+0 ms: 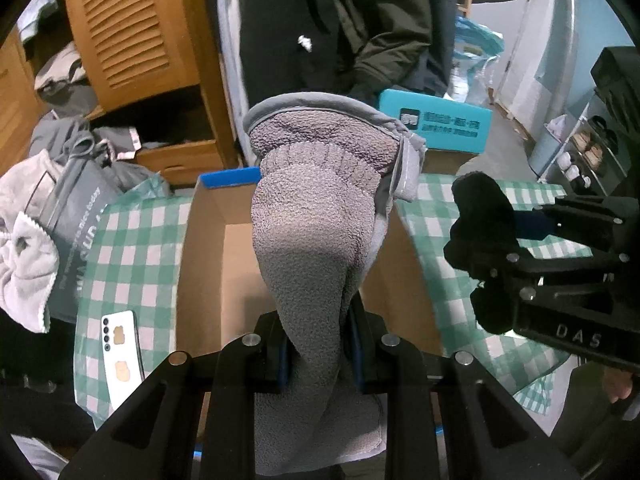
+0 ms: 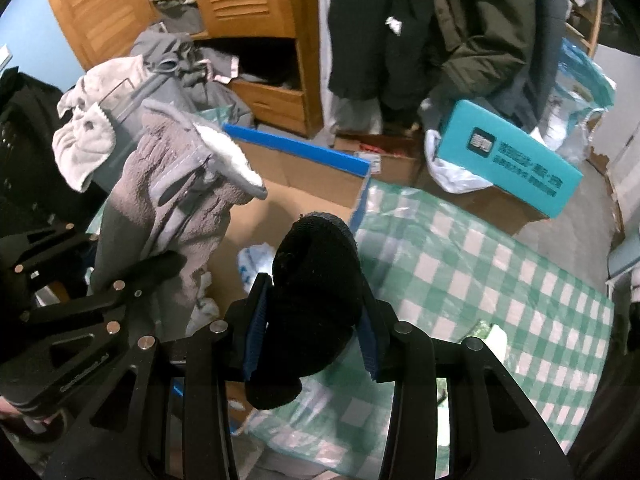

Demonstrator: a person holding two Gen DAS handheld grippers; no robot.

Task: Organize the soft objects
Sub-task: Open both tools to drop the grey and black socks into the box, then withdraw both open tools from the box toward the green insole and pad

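Holding both soft items over the drop zone was the step in hand. Left gripper [image 1: 318, 354] was clamped on the grey fleece garment [image 1: 316, 216], which draped forward from its jaws, directly above the open cardboard box [image 1: 400, 264]. Right gripper [image 2: 310, 334] pinched a black sock [image 2: 316, 280], held just right of the box over the green checked cloth [image 2: 500, 292]. Next move, by my read: lower the left gripper into the box and release, then swing the sock leftward over the opening.
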